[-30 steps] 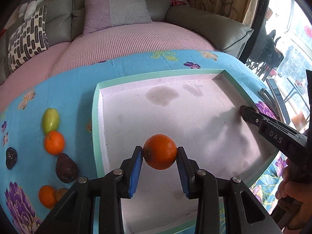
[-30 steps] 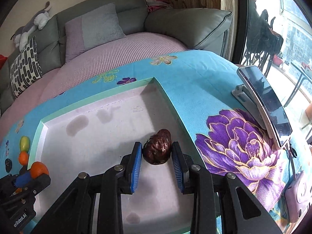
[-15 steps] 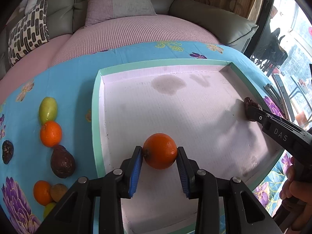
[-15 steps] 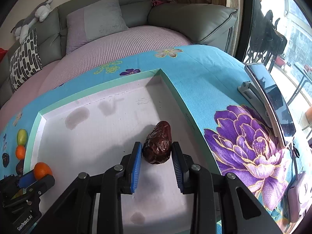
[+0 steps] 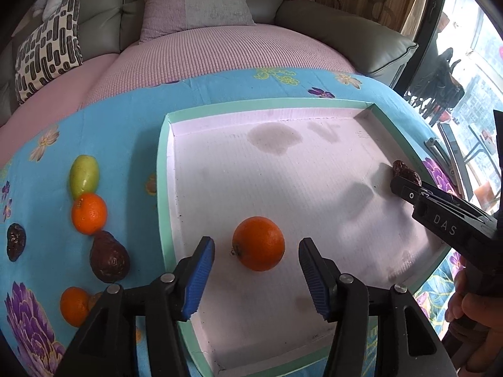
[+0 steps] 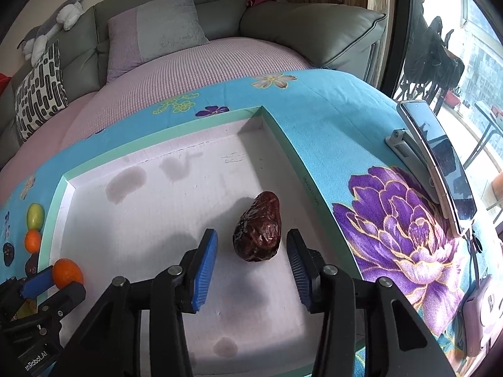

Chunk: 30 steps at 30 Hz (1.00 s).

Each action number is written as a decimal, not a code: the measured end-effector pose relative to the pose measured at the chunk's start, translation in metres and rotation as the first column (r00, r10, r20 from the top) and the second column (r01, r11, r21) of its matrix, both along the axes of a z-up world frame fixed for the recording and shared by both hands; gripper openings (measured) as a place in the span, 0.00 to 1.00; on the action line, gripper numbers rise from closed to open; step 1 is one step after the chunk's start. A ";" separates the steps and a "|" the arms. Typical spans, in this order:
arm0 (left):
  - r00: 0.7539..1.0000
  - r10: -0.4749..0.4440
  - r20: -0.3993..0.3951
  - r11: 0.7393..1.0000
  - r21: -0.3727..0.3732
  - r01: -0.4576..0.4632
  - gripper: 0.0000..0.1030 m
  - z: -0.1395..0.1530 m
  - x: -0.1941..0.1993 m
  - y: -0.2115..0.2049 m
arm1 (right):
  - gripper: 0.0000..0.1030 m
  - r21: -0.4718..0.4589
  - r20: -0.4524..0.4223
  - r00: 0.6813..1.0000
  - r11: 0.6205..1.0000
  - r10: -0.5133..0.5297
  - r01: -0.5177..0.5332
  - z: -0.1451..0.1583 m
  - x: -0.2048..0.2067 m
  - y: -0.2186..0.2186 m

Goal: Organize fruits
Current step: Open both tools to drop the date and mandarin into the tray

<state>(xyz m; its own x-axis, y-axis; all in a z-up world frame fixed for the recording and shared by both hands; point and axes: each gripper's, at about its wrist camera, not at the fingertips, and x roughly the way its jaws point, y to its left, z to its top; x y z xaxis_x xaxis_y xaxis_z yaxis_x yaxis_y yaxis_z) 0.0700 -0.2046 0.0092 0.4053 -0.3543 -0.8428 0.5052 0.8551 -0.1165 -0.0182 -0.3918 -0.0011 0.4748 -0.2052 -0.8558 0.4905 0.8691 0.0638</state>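
Left wrist view: orange (image 5: pixel 258 243) sits on the tray (image 5: pixel 163 169) floor, between my left gripper (image 5: pixel 256 275) pads, clear gaps either side, nothing held. Right gripper (image 6: pixel 251 265) equally wide apart around the wrinkled date (image 6: pixel 258 227), no contact. Loose fruit lies on the cloth (image 5: pixel 119 119); the lowest orange-brown piece (image 5: pixel 94 301) is half hidden behind my finger.

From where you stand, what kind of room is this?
Most likely a home living room: a grey sofa with cushions sits behind a table covered in a blue floral cloth, and a large window lets in daylight on the right.
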 end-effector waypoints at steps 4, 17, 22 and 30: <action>0.999 0.002 0.033 1.000 -0.014 -0.002 0.63 0.014 -0.003 0.004 | 0.56 -0.006 0.009 1.000 1.000 0.012 -0.012 0.005 -0.001 0.003; 0.973 0.183 0.137 0.983 -0.009 -0.184 1.00 0.033 0.010 0.041 | 0.89 -0.054 0.036 0.999 0.998 0.033 -0.031 0.019 -0.002 0.014; 0.954 0.262 0.147 0.963 0.025 -0.268 1.00 0.022 0.020 0.057 | 0.92 -0.050 0.040 0.999 0.999 0.017 -0.015 0.018 -0.003 0.013; 0.934 0.309 0.181 0.950 -0.022 -0.310 1.00 0.020 0.023 0.072 | 0.93 -0.056 0.074 0.997 0.998 0.000 0.004 0.021 -0.006 0.013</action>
